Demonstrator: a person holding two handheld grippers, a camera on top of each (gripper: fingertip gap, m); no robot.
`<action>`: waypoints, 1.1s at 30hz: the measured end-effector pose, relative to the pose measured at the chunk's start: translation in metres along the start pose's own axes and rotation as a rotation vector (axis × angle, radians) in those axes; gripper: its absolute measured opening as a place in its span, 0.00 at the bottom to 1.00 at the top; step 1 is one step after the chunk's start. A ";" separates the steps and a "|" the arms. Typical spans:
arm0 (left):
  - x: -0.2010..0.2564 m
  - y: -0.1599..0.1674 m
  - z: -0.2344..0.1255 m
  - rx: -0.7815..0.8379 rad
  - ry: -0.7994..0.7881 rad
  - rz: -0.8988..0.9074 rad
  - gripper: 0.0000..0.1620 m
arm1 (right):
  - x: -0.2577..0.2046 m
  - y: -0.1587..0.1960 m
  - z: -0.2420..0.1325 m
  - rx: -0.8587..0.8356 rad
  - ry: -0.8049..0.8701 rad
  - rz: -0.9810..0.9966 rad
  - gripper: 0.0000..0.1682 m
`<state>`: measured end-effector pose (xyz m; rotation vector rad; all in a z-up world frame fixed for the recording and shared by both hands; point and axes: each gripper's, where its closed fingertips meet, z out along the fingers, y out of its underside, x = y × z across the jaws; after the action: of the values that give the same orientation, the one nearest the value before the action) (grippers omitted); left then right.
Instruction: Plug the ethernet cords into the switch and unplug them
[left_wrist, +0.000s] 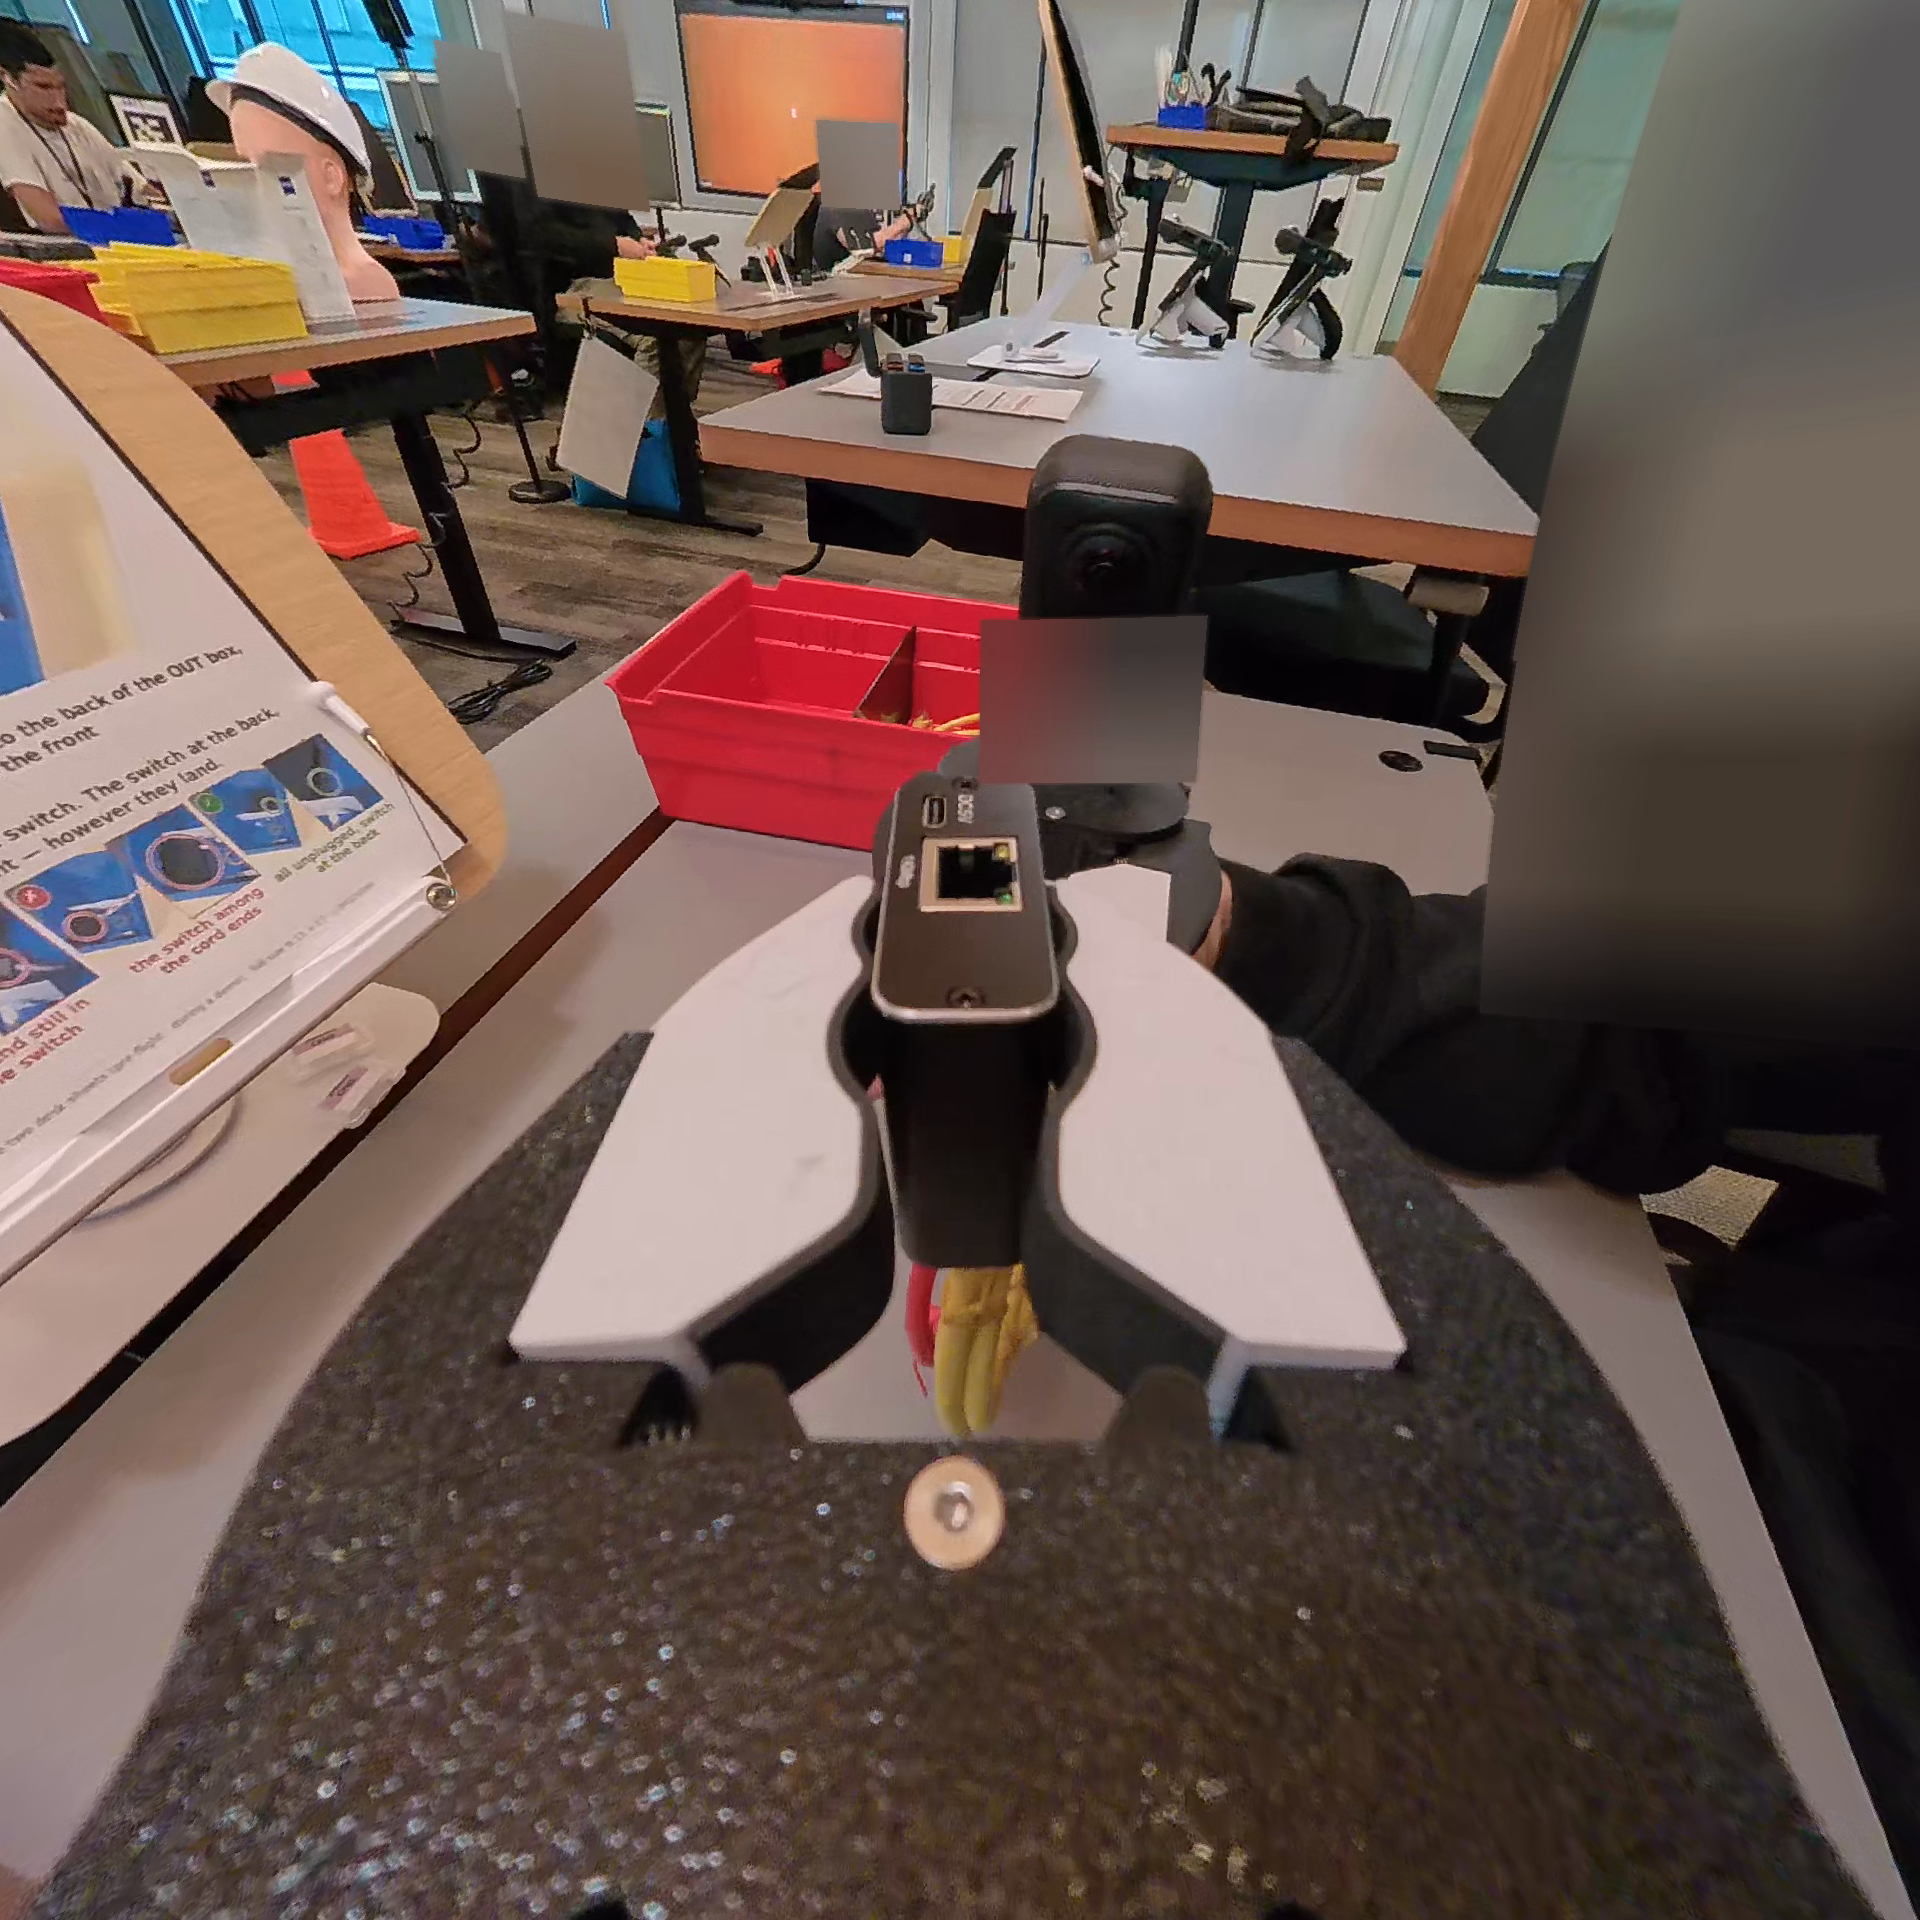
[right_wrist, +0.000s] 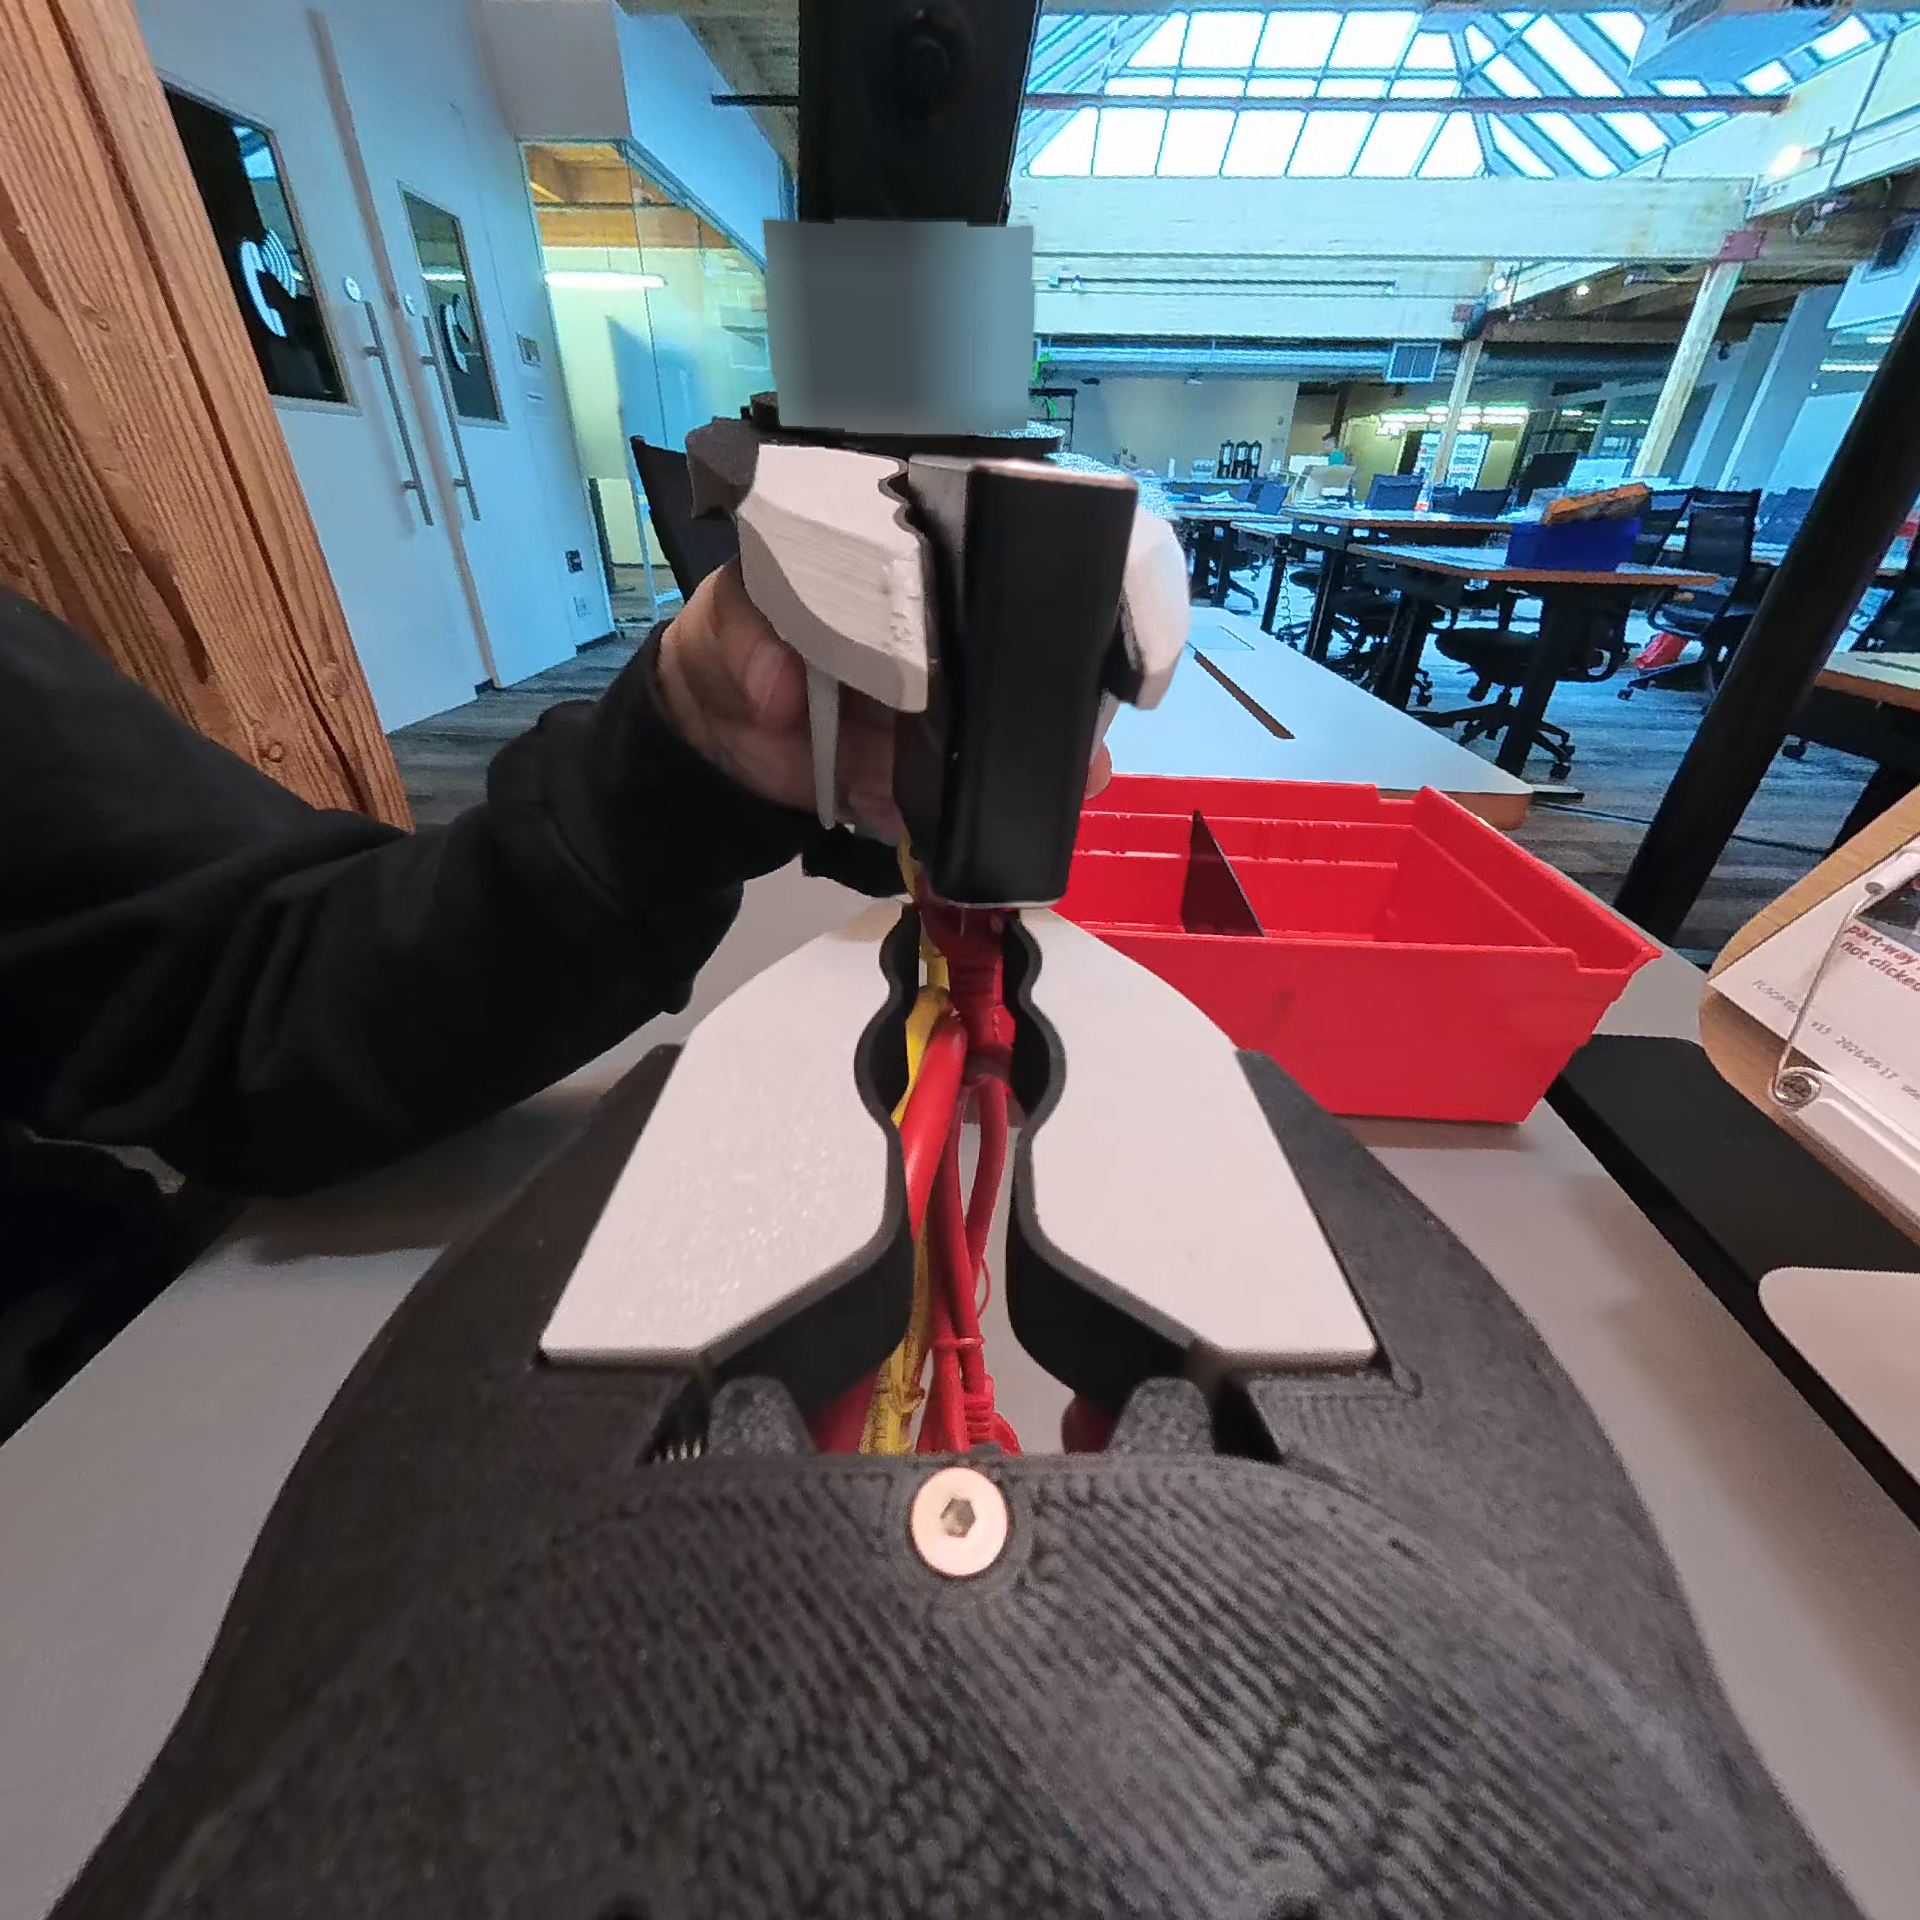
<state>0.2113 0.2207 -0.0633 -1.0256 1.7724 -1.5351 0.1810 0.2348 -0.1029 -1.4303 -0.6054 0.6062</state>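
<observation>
My left gripper is shut on the black switch and holds it upright above the table. One empty port on its end face looks at the camera. Red and yellow ethernet cords hang from its lower end. In the right wrist view the switch sits between the left gripper's white fingers. My right gripper is just below it, shut on a red cord's plug at the switch's lower end. More red and yellow cords run down between the fingers.
A red divided bin stands on the grey table behind the switch, with yellow cords in one compartment; it also shows in the right wrist view. An instruction board on a stand is at the left. The right hand's camera rises behind the switch. My right fingertips sit around 5 cm from my left ones.
</observation>
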 end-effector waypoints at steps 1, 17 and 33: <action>0.000 0.000 0.000 0.001 0.000 0.000 0.16 | 0.000 0.000 0.000 0.003 -0.001 0.002 0.09; 0.002 -0.004 0.000 0.015 -0.001 0.007 0.17 | -0.003 -0.002 0.004 0.082 -0.062 0.124 0.09; 0.003 0.003 0.019 0.011 0.038 -0.031 0.17 | -0.003 0.006 -0.012 0.141 -0.096 0.233 0.09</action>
<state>0.2245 0.2083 -0.0691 -1.0299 1.7802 -1.5916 0.1867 0.2245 -0.1095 -1.3541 -0.4641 0.8882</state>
